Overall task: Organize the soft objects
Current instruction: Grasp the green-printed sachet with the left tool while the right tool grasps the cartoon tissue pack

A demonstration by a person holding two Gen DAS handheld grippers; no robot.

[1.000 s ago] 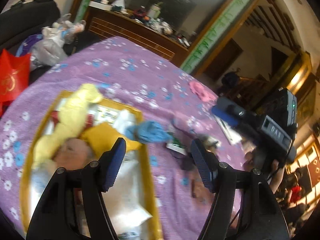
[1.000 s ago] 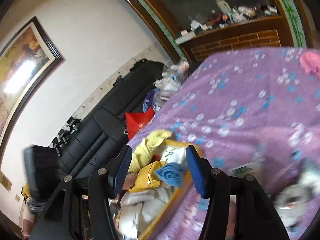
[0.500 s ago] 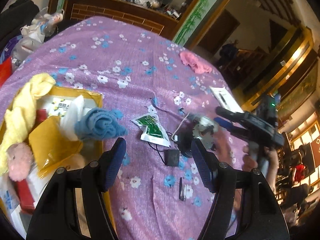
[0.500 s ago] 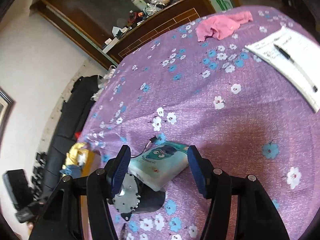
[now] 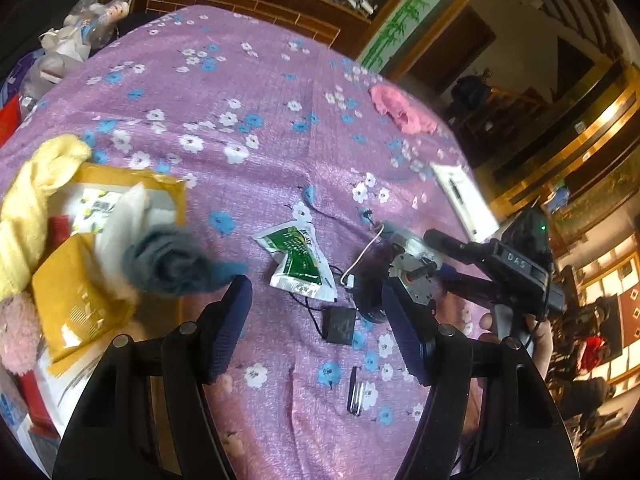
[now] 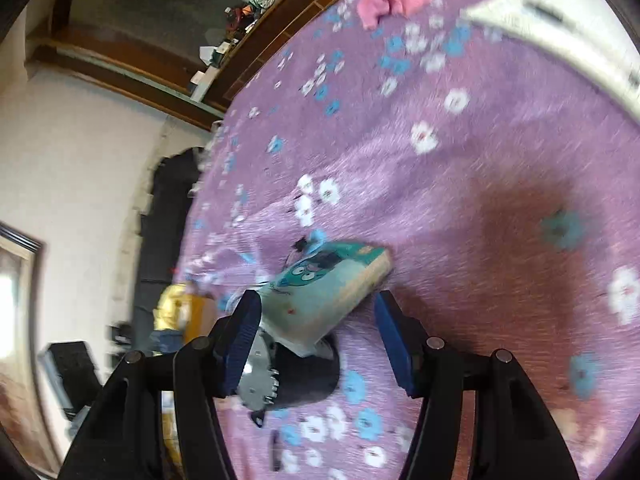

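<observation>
Since half a second ago the right gripper [image 6: 316,332] has closed in on the teal tissue pack [image 6: 324,292], which now fills the gap between its wide-spread fingers; a second ago this gripper looked toward the yellow tray [image 5: 132,178], so it has swung away from the tray and toward loose items. The pack lies on the purple flowered cloth [image 5: 260,92] covering the bench, propped on a small motor [image 6: 260,380], and the fingers flank it without yet pressing it. The left gripper [image 5: 316,332] hangs open and empty just right of the tray, above the cloth. The blue rolled cloth [image 5: 172,264] rests on the tray's right edge, beside the yellow towel [image 5: 28,208] already in the tray. Right of the tray lie a green sachet [image 5: 298,258] and, farther off, a pink cloth [image 5: 400,110]. Judging from this, the tissue pack is the next soft item to collect; the blurred right view suggests quick motion, so squeezing may snag the motor beneath.
</observation>
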